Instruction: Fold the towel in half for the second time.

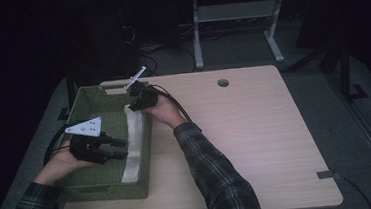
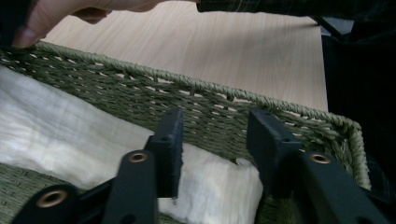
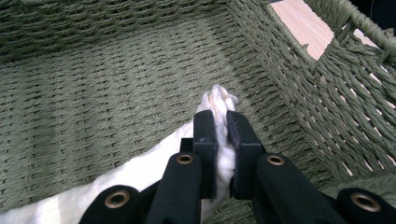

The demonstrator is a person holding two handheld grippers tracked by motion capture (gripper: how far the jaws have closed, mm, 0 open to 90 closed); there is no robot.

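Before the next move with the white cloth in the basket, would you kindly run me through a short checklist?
1. Right gripper shut on white cloth: ok.
2. Left gripper released, jaws apart over the cloth's other end: ok.
3. Cloth lies inside the green basket, along its right wall: ok.
4. Cloth free of the weave: cannot tell.
5. Basket fully on the table: ok.

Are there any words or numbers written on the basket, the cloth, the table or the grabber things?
None: no view shows a word, number, label or sign.
The green woven basket, the folded white cloth, the light wooden table and the black left gripper and right gripper are all plain.
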